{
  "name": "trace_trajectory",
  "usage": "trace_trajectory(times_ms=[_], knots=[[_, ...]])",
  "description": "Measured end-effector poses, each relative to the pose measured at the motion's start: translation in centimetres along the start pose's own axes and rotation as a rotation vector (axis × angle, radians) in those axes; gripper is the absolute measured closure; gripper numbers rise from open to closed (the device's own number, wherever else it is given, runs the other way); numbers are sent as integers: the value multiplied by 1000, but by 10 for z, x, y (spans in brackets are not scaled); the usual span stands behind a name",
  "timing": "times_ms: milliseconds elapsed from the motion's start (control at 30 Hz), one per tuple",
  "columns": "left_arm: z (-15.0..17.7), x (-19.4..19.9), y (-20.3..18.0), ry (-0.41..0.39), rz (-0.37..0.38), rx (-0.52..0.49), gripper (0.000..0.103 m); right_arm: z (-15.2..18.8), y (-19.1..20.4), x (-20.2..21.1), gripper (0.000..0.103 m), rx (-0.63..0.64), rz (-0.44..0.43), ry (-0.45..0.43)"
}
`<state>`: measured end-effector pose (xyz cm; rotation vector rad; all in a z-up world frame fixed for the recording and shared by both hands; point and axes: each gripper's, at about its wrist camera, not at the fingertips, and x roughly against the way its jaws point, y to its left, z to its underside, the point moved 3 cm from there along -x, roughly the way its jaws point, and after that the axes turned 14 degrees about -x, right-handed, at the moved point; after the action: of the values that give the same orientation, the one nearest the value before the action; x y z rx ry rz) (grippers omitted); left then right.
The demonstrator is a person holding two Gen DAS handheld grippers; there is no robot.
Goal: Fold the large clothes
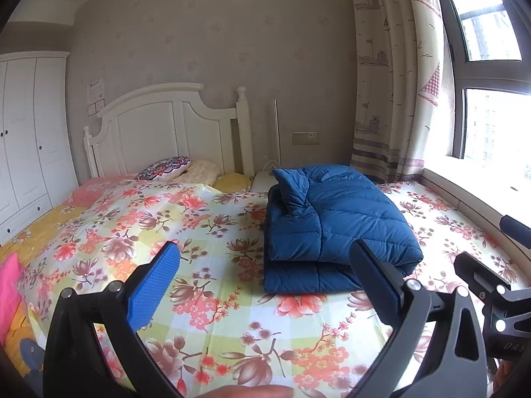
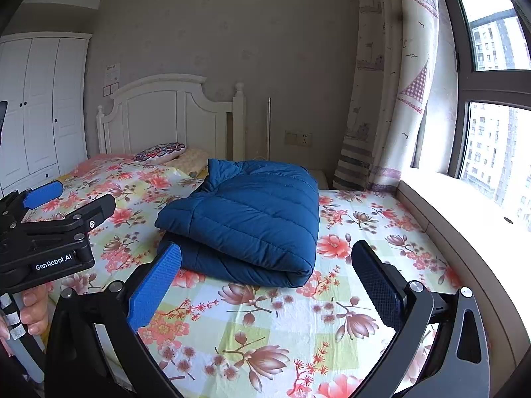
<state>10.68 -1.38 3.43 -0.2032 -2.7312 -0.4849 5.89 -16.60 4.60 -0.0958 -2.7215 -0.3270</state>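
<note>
A blue quilted down jacket (image 1: 335,222) lies folded into a thick bundle on the flowered bedsheet (image 1: 205,232), towards the window side. In the right wrist view the same jacket (image 2: 245,219) sits just beyond the fingers. My left gripper (image 1: 265,258) is open above the sheet, nothing between its blue pads, with the bundle just past its right finger. My right gripper (image 2: 265,262) is open too, held back from the bundle's near fold. The left gripper (image 2: 69,199) also shows at the left of the right wrist view, a hand (image 2: 33,308) on its handle.
A white headboard (image 1: 172,126) and pillows (image 1: 166,167) stand at the bed's far end. A white wardrobe (image 1: 26,139) is at the left. Curtain (image 1: 398,83), window (image 1: 491,99) and a low sill (image 2: 471,212) run along the right side of the bed.
</note>
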Motion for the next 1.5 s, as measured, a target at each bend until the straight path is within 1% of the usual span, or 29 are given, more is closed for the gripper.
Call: trace_trajectory(times_ms=[333,933,1500], knots=[[1,-1,-2,4,0,-11,2,2,-3,-3,4,-18,2,17],[4,-2,-2,14,2,-11,2,4,-3,-4,4,-24,2,19],[7,-1,-2,17,5,-12,2,12,3,-4,4,-33,6,31]])
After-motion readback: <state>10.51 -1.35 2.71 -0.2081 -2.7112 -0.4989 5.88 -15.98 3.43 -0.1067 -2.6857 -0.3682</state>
